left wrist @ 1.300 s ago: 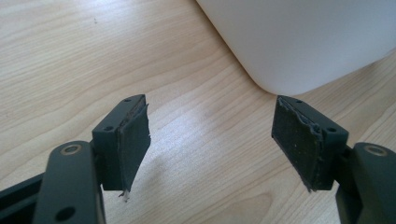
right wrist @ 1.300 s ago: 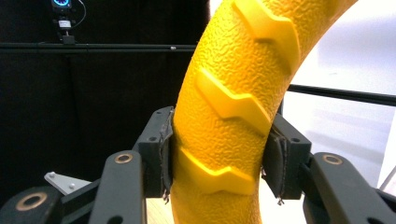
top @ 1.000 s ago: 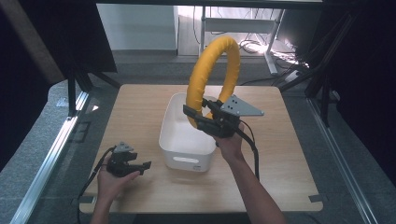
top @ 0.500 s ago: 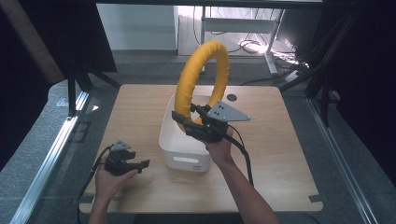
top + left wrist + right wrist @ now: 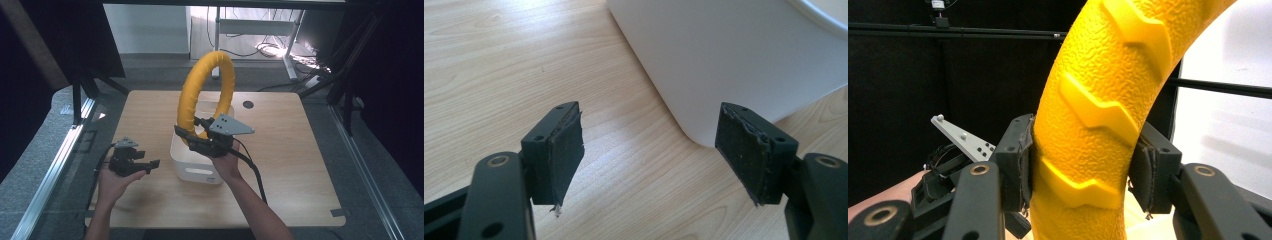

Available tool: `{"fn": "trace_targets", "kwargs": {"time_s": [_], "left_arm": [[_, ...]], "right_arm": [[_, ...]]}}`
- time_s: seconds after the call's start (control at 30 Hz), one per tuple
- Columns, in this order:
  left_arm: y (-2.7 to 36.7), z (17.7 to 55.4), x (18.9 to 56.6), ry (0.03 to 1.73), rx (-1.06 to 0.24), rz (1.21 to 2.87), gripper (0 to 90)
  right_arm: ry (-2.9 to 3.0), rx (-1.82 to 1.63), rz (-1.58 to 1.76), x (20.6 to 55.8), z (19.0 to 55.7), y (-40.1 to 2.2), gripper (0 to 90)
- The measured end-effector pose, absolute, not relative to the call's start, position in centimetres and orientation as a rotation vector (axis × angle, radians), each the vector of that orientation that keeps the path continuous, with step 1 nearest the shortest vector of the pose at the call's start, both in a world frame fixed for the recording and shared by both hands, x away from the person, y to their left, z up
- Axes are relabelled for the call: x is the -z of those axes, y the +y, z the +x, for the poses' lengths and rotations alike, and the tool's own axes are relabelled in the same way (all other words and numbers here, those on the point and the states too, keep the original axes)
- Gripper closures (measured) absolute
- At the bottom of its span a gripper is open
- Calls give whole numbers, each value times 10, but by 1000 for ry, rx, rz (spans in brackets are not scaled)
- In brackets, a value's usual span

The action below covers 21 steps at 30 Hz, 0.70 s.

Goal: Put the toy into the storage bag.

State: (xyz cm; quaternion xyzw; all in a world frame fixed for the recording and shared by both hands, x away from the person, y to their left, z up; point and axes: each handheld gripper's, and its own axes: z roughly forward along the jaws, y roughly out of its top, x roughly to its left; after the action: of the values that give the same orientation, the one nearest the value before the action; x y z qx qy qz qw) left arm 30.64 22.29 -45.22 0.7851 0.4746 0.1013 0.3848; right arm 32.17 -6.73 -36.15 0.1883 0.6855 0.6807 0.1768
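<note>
Right tool (image 5: 186, 136) is pinching the yellow ring (image 5: 206, 90) upright over the white bin (image 5: 195, 170) mid-worktop, forearm reaching forward; left tool (image 5: 150, 163), spread, is hovering near the worktop's (image 5: 300, 165) left edge.

Dim and soft in the high view, with black surrounds left and right of the pale wooden bench (image 5: 300, 150). Brightest behind the bench, floor there blown out by glare. Sharp and evenly lit in the left gripper view, only faint shadow beside the white plastic tub (image 5: 734, 55). Crisp on the textured yellow foam ring (image 5: 1098, 125); overexposed white right of it, black left.
</note>
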Motion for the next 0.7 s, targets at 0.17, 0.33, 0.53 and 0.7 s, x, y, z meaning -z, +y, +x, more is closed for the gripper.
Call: {"fn": "trace_targets", "kwargs": {"time_s": [0.17,0.33,0.53,0.7], "left_arm": [[227,307,443,1188,-243,1979,276],[231,309,408,1141,-275,1961,278],[229,313,356,1099,-269,1915,302],[224,317,327,1059,-247,1923,299]], "right_arm": [[1939,-1929,536,361,321,-68,500],[1938,-1923,533,362,321,-68,499],[1936,-1925,546,365,322,-68,499],[1943,-1926,549,368,322,-66,499]]}}
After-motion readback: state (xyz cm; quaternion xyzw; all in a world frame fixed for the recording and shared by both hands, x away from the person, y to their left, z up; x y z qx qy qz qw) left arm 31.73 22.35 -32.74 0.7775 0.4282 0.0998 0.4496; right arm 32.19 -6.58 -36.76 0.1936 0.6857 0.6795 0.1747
